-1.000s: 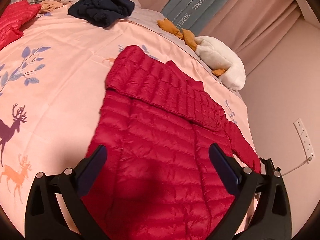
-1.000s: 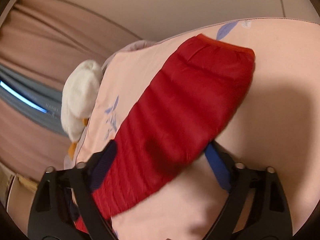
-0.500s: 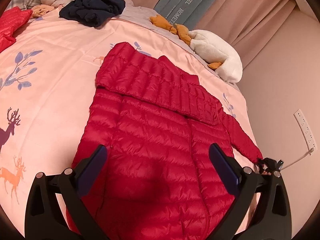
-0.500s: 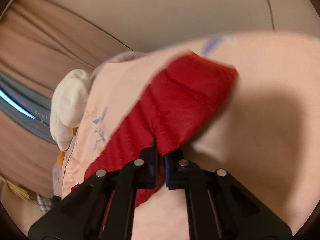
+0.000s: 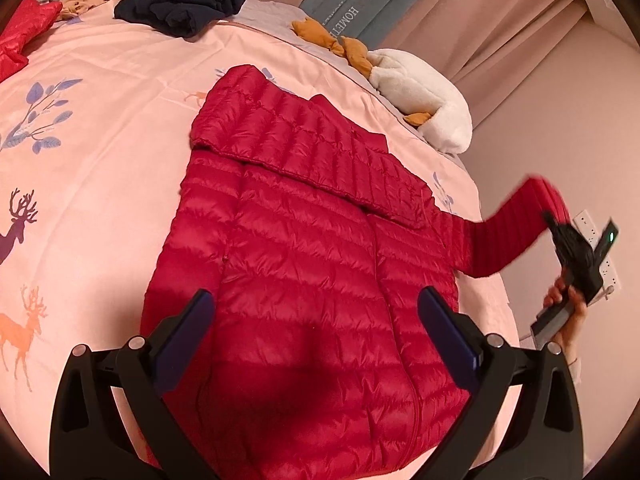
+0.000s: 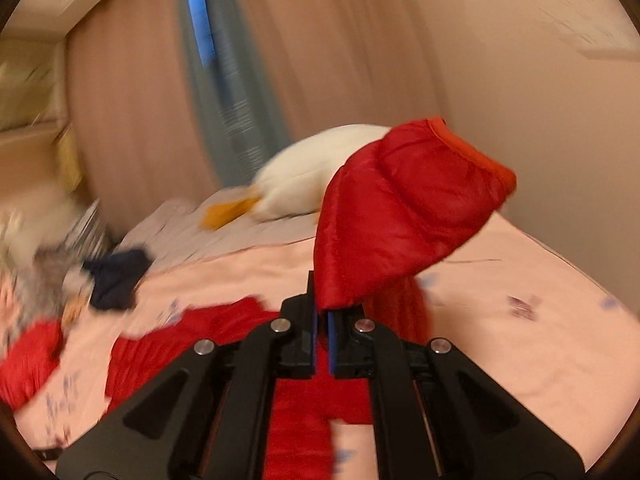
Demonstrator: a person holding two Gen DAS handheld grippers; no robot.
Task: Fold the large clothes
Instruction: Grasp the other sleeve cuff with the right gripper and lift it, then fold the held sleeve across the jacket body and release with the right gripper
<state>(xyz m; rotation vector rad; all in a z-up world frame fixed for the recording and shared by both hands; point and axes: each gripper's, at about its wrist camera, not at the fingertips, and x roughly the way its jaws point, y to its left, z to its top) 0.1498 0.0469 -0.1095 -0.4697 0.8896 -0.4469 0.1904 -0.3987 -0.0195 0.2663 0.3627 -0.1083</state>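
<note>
On bedspread (image 5: 120,128), red jacket (image 5: 304,264)

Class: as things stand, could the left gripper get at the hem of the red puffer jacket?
Probably yes. The left gripper hangs open directly over the red puffer jacket, nothing lying between; the right gripper grips only the sleeve, off to the side.

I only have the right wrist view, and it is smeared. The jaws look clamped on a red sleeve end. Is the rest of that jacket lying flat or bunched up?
Observer: Flat. The red jacket lies spread on the pink bedspread, with its other sleeve folded across the top.
Operator: How does the held sleeve run?
Observer: The sleeve stretches off the bed's edge, lifted clear, to the right gripper.
Operator: And the left gripper?
Observer: The left gripper is open above the jacket's lower part, gripping nothing.
</note>
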